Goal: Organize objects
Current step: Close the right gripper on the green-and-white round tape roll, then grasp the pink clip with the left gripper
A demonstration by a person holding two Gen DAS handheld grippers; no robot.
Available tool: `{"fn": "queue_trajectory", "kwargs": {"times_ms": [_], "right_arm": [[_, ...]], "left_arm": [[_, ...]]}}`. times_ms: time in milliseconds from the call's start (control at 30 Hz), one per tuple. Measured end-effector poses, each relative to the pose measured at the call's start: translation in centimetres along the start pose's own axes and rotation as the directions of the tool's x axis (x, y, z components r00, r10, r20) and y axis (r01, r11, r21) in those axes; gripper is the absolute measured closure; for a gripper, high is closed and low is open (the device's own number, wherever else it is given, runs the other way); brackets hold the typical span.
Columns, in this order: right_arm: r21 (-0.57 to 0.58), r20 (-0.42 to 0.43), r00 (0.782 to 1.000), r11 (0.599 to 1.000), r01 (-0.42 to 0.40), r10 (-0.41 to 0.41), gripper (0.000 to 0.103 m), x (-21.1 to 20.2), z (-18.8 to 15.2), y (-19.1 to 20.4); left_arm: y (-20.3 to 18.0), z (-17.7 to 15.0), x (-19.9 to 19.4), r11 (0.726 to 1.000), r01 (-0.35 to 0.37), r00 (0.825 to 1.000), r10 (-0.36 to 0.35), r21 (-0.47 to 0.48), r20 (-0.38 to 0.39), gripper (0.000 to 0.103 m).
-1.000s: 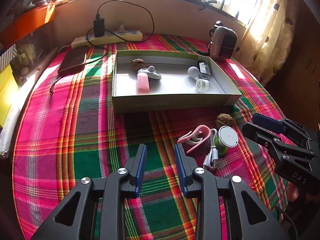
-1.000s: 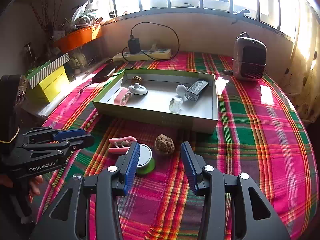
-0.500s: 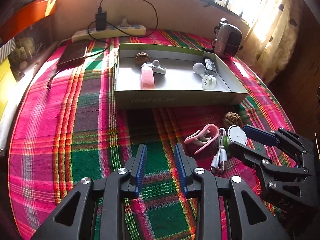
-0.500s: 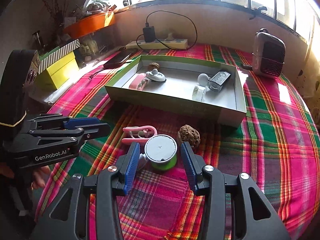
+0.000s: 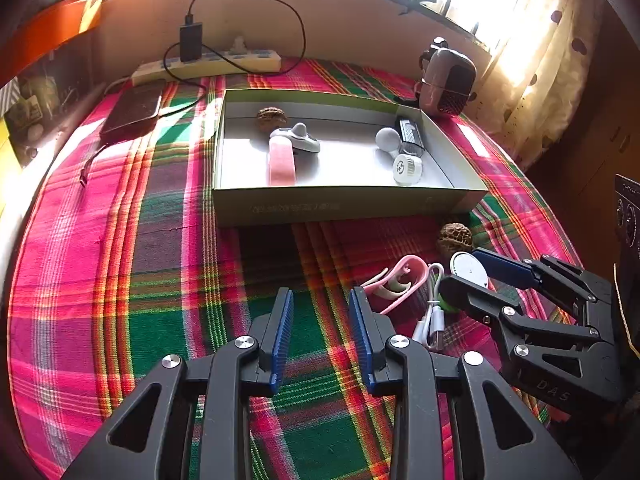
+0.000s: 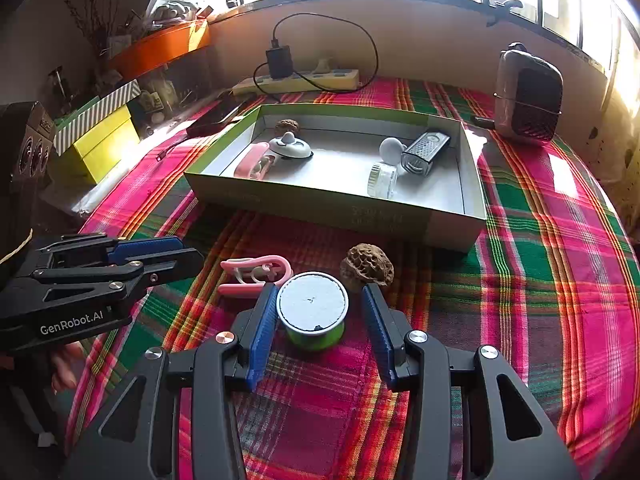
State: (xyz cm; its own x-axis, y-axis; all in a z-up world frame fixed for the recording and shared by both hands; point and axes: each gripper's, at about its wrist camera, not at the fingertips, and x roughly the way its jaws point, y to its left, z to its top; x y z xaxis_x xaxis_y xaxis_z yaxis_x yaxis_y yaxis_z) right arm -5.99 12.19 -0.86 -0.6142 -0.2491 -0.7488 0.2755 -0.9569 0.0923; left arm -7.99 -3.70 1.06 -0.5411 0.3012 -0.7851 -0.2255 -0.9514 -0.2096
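- Right wrist view: right tool (image 6: 318, 312) straddles a green jar with a white lid (image 6: 313, 310) on the plaid tabletop (image 6: 520, 280); its jaws are apart, not pressing it
- Left tool (image 5: 320, 328) is narrowly open, empty
- Box (image 6: 320, 204) sits behind

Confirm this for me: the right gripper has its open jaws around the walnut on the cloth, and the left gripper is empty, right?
Not the walnut: the right wrist view shows the right gripper open around the green container with the white lid. The left gripper is empty.

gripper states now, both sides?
left gripper: open, nothing between its fingers.
right gripper: open, straddling the green container with white lid, not gripping it yet.
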Motion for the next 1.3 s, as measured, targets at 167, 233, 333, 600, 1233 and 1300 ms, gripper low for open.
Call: {"fn": "queue_trajectory", "kwargs": {"times_ms": [167,233,333,600,1233,1300], "right_arm": [[-0.002,0.002,1.0,1.0,0.007,-0.007,0.067,-0.2,-0.5,-0.1],[0.009,0.004,1.0,1.0,0.001,-0.001,0.067,-0.3,-0.5,-0.3],[0.017,0.006,1.0,1.0,0.013,-0.014,0.067,-0.4,-0.7,-0.8],[0.055,0.01,0.999,0.998,0.035,-0.035,0.067,-1.3,-1.4,-2.2],[0.092,0.001,1.0,0.996,-0.007,0.007,0.067,-0.6,-1.2,-3.6],[0.096,-0.008,1.0,0.995,-0.005,0.005,0.067,-0.4,-1.2,-3.8]], "left_arm": [[-0.5,0.3,0.2,0.999,0.014,1.0,-0.014,0.033,0.002,0.075],[-0.8,0.4,0.2,0.999,0.025,1.0,-0.025,0.044,0.005,0.073],[-1.2,0.6,0.2,0.996,0.049,0.999,-0.05,0.076,0.007,0.07],[-2.6,0.7,0.4,0.981,0.065,0.998,-0.068,0.181,0.006,0.069],[-4.9,1.0,1.9,0.928,0.054,0.998,-0.035,0.369,-0.057,0.068],[-5.0,1.1,2.4,0.925,0.045,0.997,-0.02,0.376,-0.071,0.068]]}}
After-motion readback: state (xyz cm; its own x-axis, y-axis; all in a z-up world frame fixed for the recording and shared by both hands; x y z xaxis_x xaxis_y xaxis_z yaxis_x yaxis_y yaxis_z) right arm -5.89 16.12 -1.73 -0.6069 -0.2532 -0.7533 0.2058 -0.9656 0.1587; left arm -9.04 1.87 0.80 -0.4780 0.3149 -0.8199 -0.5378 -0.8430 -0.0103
